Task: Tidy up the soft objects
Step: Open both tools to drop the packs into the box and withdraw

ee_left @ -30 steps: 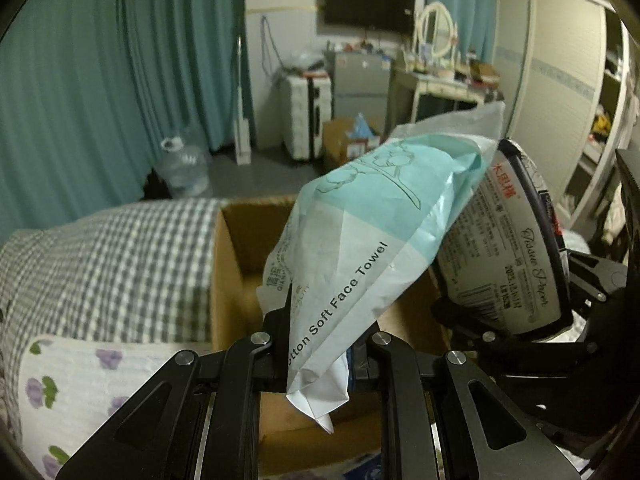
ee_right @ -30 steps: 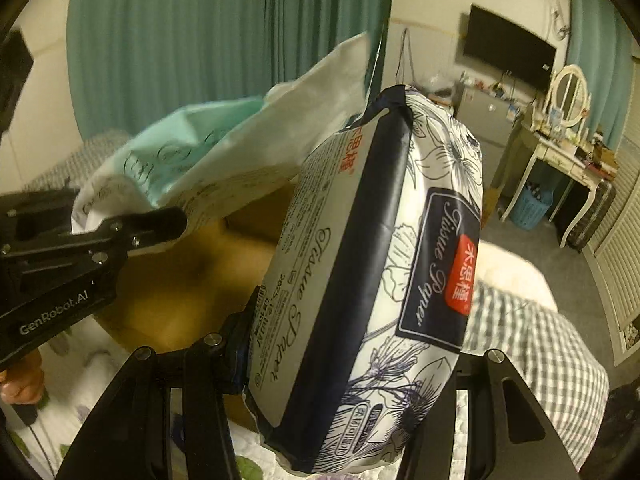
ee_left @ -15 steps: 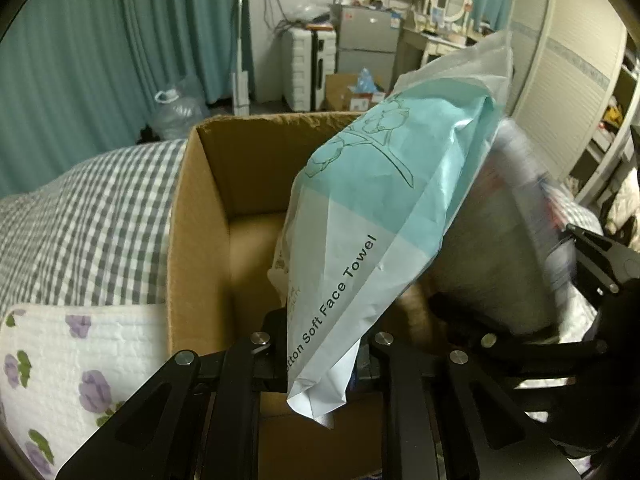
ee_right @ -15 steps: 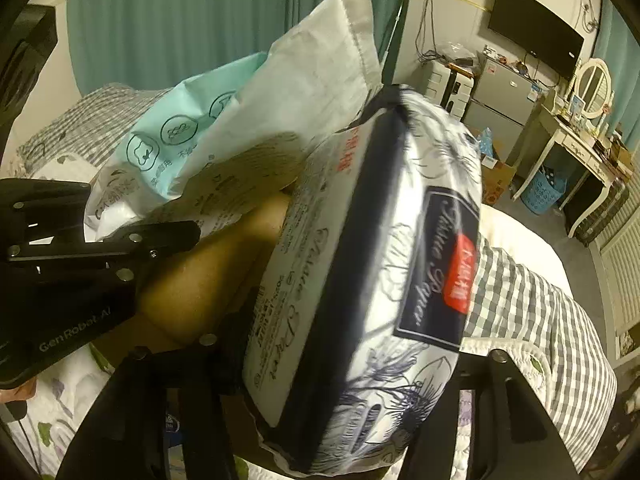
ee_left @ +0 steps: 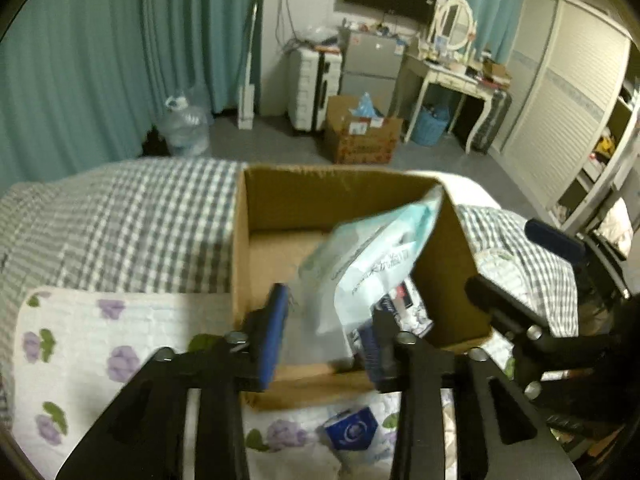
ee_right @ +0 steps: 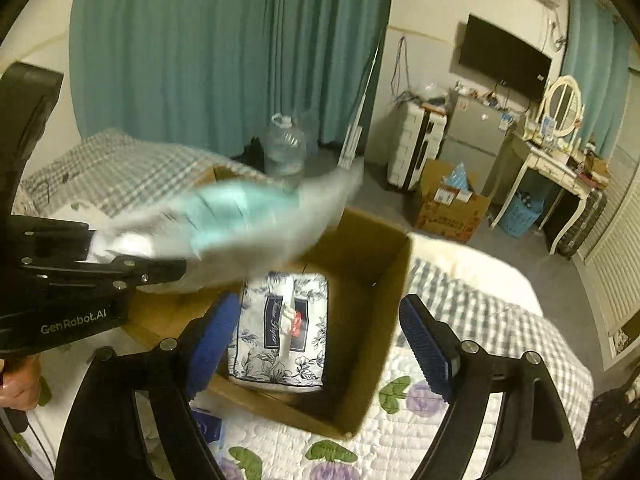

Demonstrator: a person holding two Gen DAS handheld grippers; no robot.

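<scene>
So there's an open cardboard box [ee_right: 384, 280] sitting on a bed, partly on a white quilt with purple flowers [ee_left: 120, 360] and partly on a grey checked blanket [ee_left: 120, 220]. The navy-and-white floral tissue pack [ee_right: 280, 328] is already lying flat on the bottom of the box, label side up, toward the near wall. The right gripper [ee_right: 320, 344] hangs above it with its blue pads far apart and still spreading; the pack is well below them and nothing is pinched. The left gripper [ee_left: 324, 344] is over the near edge of the box, its jaws opening too. The teal-and-white face towel pack [ee_left: 368, 264] is a blur just past its fingers, tilted with its top corner up against the right wall of the box and its lower end over the tissue pack, and the pads don't look pressed on it, so it seems to be loose. In the right wrist view the same pack [ee_right: 240, 220] smears across above the box next to the left gripper's black body. A small blue-and-white packet [ee_left: 352, 432] lies on the quilt right in front of the box. At the left edge of that view you can see a bit of the person's hand [ee_right: 18, 380] on the handle.
</scene>
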